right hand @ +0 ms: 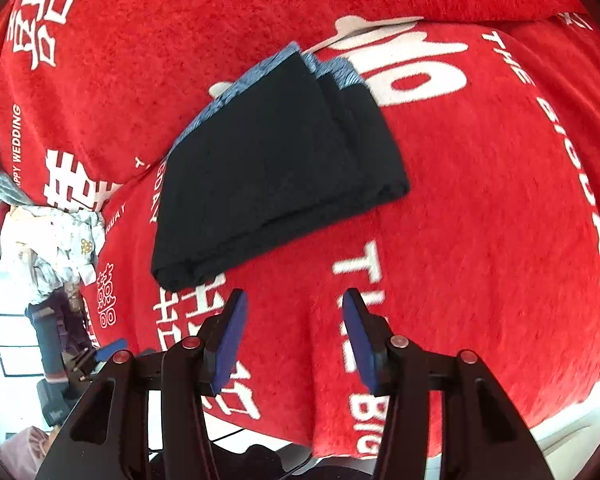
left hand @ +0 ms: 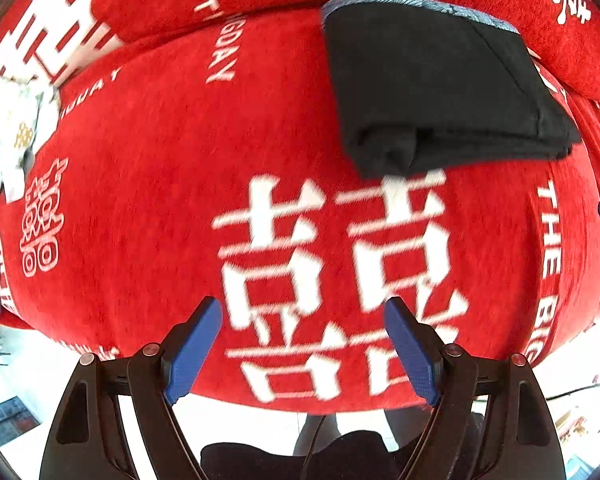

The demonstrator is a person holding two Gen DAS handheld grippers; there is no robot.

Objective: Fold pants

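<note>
Matt black cloth pants (right hand: 276,160) with a ribbed grey-blue knit band, fuzzy red plush blanket (right hand: 480,200), textured blue pads (left hand: 194,350), probably rubber, on matt black plastic fingers

The pants (right hand: 276,152) are showing black, with a blue-grey heathered band running along the far edge. The blanket (left hand: 140,200) is glowing bright red, carrying bold white characters and white lettering. The pads (left hand: 194,350) are showing blue on black gripper frames. A pale cloth (right hand: 56,236) is showing white-grey print.
</note>
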